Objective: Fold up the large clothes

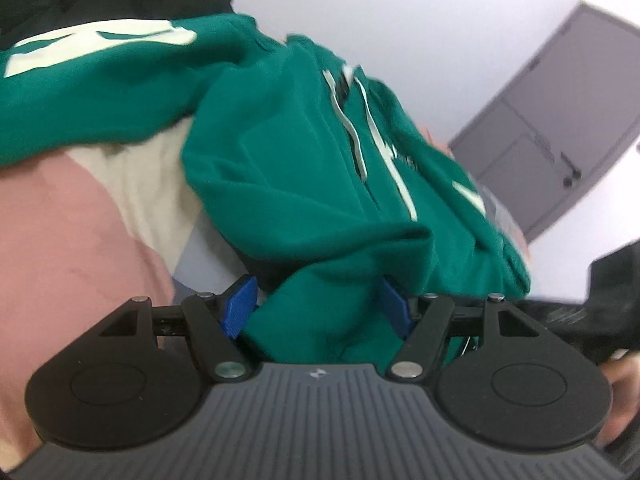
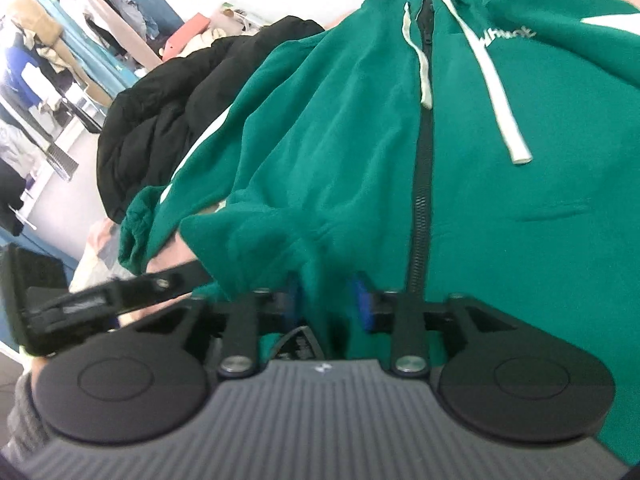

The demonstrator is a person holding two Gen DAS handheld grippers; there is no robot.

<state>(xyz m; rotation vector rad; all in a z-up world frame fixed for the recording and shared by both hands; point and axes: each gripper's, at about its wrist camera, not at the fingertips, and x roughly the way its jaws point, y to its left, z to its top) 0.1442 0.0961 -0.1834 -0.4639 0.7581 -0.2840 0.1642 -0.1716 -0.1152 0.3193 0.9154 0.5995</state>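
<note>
The green hooded jacket (image 2: 352, 128) is the largest thing in both views. It lies spread over a bed cover with pink, cream and pale blue fields (image 1: 72, 240), and its fabric is soft and thick, with many loose folds. In the right wrist view its long axis runs along the black zipper (image 2: 425, 160), from the hem near the gripper up to the hood at the top of the picture. The zipper is closed. On the chest, beside the zipper, there is small white writing (image 2: 508, 36); it is blurred and it perhaps begins with "Wh", but it cannot be read surely. Wide white stripes (image 1: 100, 46) cross the sleeve in the left wrist view. A black padded coat (image 2: 168, 112) lies just beside the jacket, touching its sleeve. Two white drawstrings (image 2: 492, 76) hang from the hood on both sides of the zipper.

The left gripper (image 1: 316, 308) has its blue pads (image 1: 240, 308) spread wide, and a thick fold of the hem fills the gap between them; whether they press on it cannot be told. The right gripper (image 2: 326, 304) has its pads nearer together, with a bunch of green fabric between them.
</note>
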